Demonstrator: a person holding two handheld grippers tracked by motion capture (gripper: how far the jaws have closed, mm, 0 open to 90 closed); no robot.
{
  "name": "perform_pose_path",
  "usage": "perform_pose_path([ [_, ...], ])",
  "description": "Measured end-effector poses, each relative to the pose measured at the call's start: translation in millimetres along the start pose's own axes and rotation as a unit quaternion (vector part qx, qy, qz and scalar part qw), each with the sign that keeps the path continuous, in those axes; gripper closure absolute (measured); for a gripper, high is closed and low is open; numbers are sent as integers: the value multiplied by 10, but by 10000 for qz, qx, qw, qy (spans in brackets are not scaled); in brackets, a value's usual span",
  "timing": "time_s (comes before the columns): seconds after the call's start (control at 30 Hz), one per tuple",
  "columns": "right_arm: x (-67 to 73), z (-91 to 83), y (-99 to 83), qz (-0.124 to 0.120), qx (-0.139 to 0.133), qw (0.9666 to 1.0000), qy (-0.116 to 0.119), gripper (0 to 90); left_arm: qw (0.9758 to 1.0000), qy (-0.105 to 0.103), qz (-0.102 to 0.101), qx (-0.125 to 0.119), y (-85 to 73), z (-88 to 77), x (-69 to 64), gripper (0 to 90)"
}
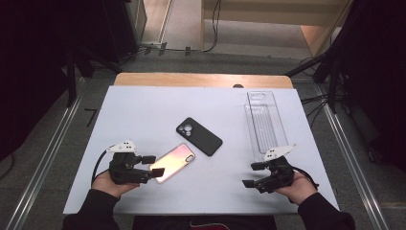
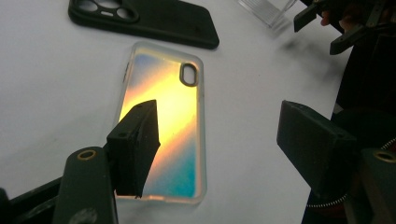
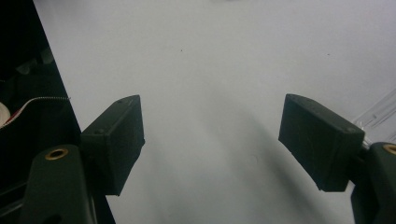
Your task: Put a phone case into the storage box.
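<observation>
Both the left gripper (image 1: 154,165) and right gripper (image 1: 253,174) stand wide open and empty-jawed, the left just over the iridescent clear-rimmed phone case (image 2: 163,116).

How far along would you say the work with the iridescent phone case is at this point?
Early. Done: the left gripper sits at the near end of the iridescent phone case, jaws open over it. In hand: nothing; the case lies flat on the table. Left: closing on and lifting it. The right gripper waits open; the black case and clear tray look untouched.
</observation>
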State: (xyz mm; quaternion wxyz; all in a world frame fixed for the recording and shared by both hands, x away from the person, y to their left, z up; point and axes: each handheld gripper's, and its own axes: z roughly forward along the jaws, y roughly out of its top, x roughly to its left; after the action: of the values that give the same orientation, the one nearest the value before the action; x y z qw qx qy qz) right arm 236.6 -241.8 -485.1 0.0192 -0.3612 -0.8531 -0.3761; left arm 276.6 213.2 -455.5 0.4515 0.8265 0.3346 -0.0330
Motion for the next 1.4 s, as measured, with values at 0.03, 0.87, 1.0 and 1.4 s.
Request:
perform_pose_path([
  [0.03, -1, 1, 0, -4, 1, 10000, -3, 204, 10000, 7, 30, 25, 16, 11, 2, 298],
  [0.87, 5, 10, 1, -20, 31, 10000, -24, 204, 9998, 74, 155, 105, 290, 461, 165, 0],
  [1.0, 4, 8, 0, -26, 27, 10000, -26, 204, 9993, 205, 183, 238, 331, 517, 188, 0],
  [1.4, 12, 6, 0, -31, 52, 10000, -26, 204, 9953, 426, 283, 822, 280, 660, 173, 50],
])
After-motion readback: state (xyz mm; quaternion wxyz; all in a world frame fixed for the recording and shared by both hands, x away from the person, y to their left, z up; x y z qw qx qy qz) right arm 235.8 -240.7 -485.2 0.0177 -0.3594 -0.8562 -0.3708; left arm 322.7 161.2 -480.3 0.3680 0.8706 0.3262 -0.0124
